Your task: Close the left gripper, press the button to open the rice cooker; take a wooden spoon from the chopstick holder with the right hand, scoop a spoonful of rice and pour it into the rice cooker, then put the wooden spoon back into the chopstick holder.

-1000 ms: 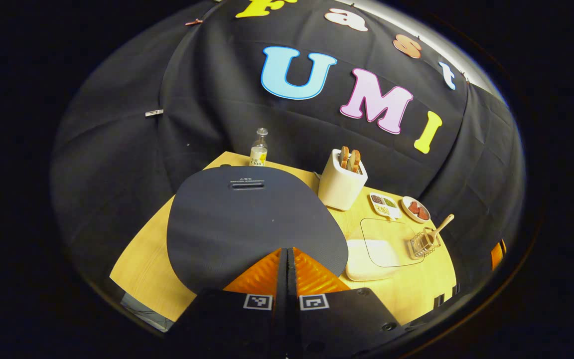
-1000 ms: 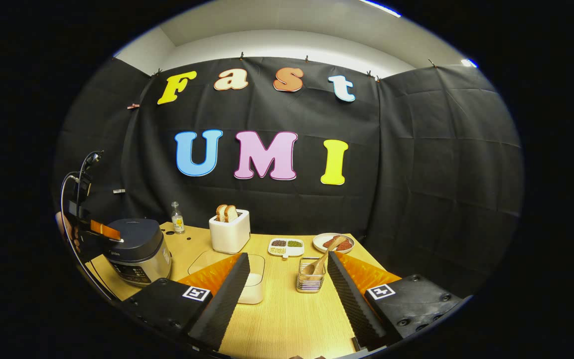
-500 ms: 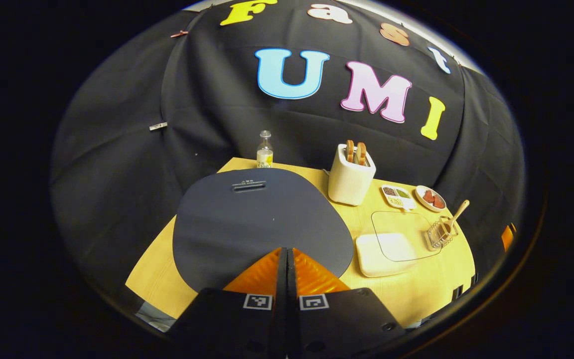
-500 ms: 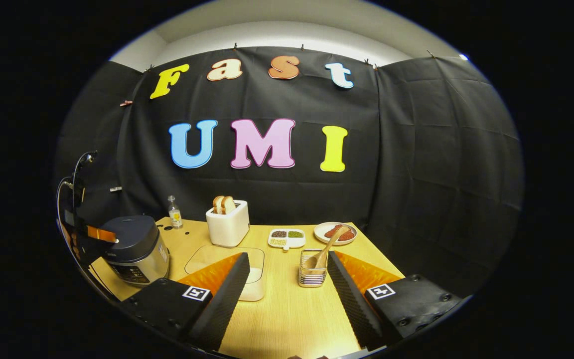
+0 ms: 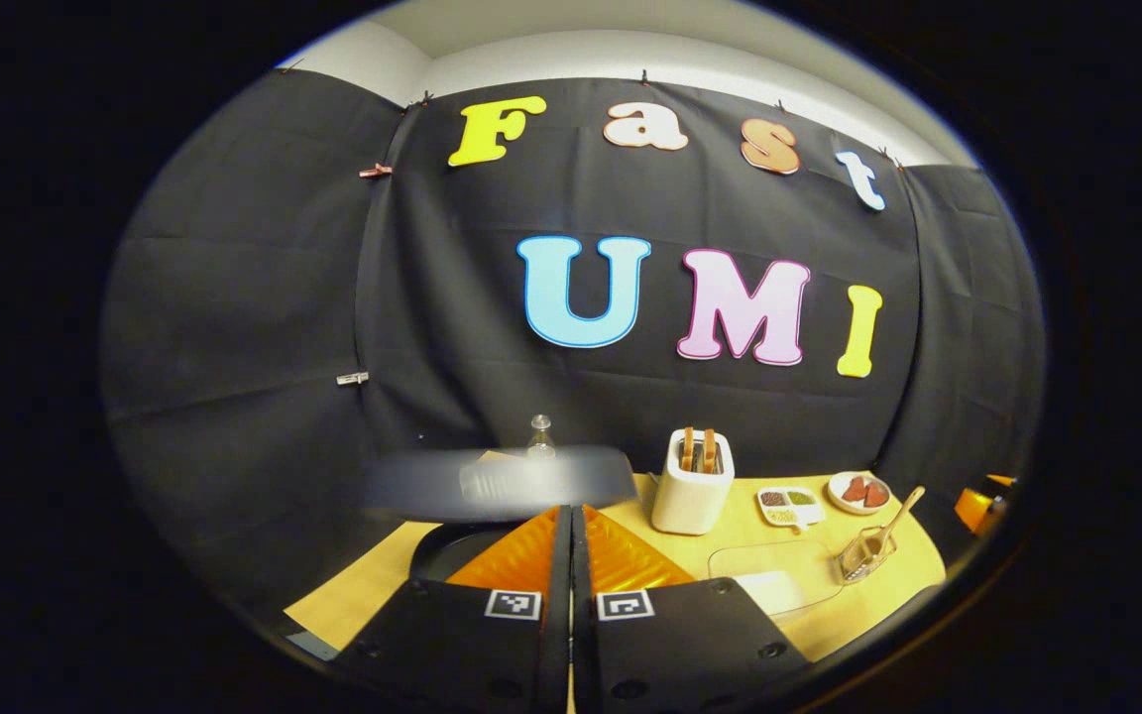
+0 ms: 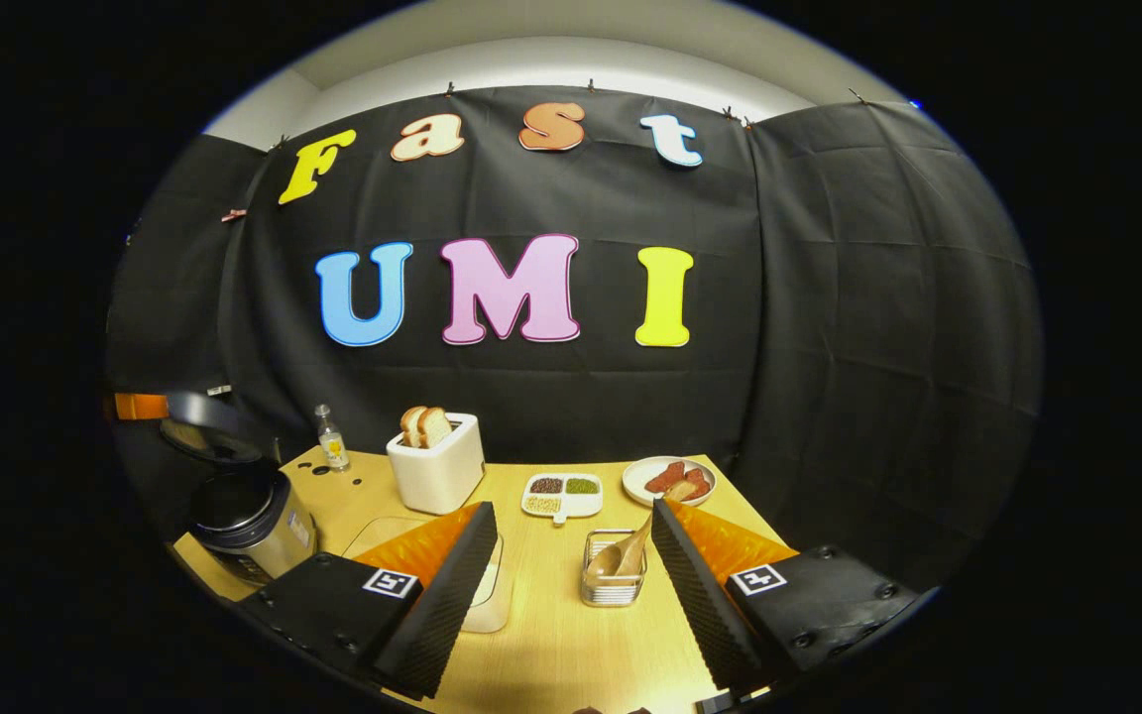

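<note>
Wooden spoon (image 6: 630, 555) | handle leaning up-right in chopstick holder (image 6: 613, 573), dead ahead between right gripper (image 6: 571, 555) spread jaws | left gripper (image 5: 571, 526) jaws closed, empty

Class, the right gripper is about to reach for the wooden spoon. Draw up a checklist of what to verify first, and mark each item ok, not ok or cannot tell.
1. Rice cooker open: ok; its lid is raised and the top of the pot is uncovered.
2. Right gripper open: ok; its fingers stand wide apart.
3. Wooden spoon in the chopstick holder: ok; it leans in the wire basket, between the fingers' lines.
4. Path to the spoon free: ok; bare table lies ahead.
5. Left gripper away from the spoon: ok; shut, near the cooker.
6. Rice in the container: cannot tell; a finger hides most of it.
</note>
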`<action>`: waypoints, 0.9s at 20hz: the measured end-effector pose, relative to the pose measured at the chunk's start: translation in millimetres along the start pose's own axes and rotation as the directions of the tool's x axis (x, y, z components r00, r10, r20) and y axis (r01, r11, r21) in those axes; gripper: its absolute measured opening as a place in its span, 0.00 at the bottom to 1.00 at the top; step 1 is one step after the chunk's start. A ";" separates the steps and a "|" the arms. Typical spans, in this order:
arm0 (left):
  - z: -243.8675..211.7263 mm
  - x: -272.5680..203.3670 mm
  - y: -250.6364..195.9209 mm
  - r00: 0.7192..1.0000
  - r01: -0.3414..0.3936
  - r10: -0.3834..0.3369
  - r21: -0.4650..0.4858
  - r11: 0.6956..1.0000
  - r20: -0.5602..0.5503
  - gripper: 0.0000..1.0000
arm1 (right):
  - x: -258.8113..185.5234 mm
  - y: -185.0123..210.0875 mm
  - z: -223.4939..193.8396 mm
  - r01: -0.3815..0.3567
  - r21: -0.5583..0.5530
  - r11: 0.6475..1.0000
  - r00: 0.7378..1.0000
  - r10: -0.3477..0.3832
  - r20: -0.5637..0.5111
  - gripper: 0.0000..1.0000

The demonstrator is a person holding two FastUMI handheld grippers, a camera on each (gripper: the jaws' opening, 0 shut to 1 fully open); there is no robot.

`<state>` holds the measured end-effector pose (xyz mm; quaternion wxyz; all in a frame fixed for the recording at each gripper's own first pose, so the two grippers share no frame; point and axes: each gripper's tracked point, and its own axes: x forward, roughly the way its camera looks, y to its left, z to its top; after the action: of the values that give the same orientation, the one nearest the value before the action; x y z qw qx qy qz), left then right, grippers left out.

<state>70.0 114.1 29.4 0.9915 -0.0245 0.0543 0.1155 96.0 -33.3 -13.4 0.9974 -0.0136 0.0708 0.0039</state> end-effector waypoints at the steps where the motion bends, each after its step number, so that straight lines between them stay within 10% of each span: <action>1: -1.0 0.4 -8.6 1.000 0.006 -0.006 -0.010 1.000 0.004 0.06 | 11.1 -7.8 1.9 0.005 0.004 1.000 1.000 -0.005 0.004 0.98; 7: -22.9 5.9 -51.2 0.999 0.002 -0.007 -0.102 0.995 -0.051 0.20 | 74.4 -48.1 -15.8 0.040 0.069 0.997 0.998 -0.036 -0.060 0.98; 12: -35.8 8.1 -85.1 0.997 -0.012 0.006 -0.070 0.997 -0.080 0.95 | 115.7 -73.6 -47.3 0.055 0.110 0.992 0.989 -0.039 -0.144 0.98; 18: -62.2 2.1 -120.2 0.986 -0.038 0.038 0.003 0.999 -0.164 0.95 | 163.2 -92.1 -88.9 0.070 0.197 0.978 0.973 -0.024 -0.229 0.99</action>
<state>93.5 -6.1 -28.3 0.9813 -0.0329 0.1360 0.1319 245.8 -126.9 -122.0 0.9789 0.0864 0.1830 -0.0288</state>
